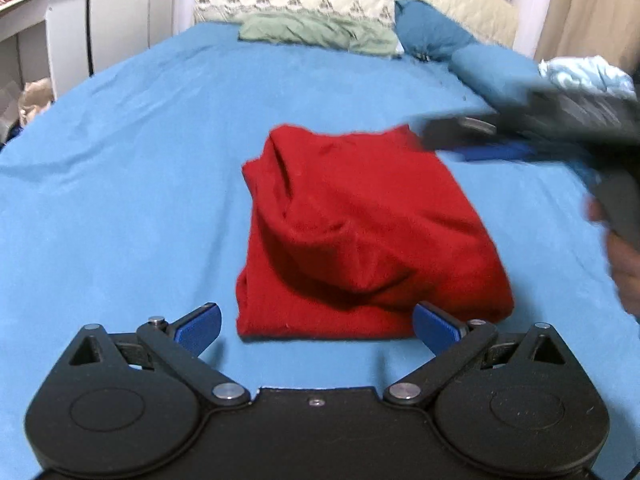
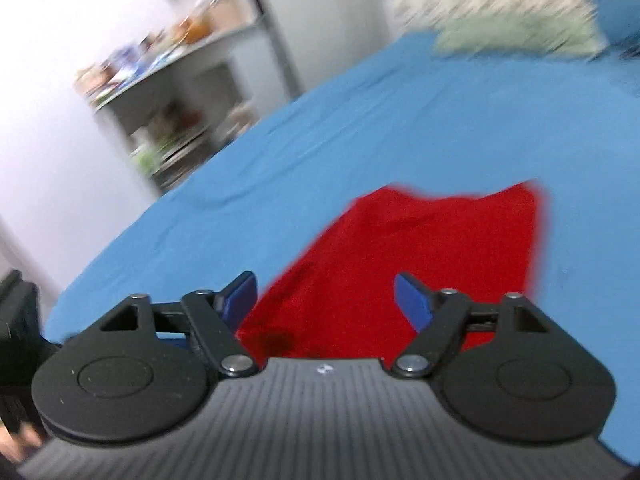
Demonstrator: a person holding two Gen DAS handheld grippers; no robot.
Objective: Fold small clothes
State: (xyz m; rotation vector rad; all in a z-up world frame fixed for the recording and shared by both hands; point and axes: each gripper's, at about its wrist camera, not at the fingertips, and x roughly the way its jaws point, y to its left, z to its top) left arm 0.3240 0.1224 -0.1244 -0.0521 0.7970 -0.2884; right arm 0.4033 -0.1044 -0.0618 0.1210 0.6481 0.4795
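Red cloth [image 1: 360, 236] lay folded mid-bed [image 1: 120, 160], bulging. Left hand-held gripper [image 1: 316, 326] released at near edge; right hand-held gripper [image 2: 324, 298] released above cloth, blurred. Best: press bulge flat, square edges before next fold.
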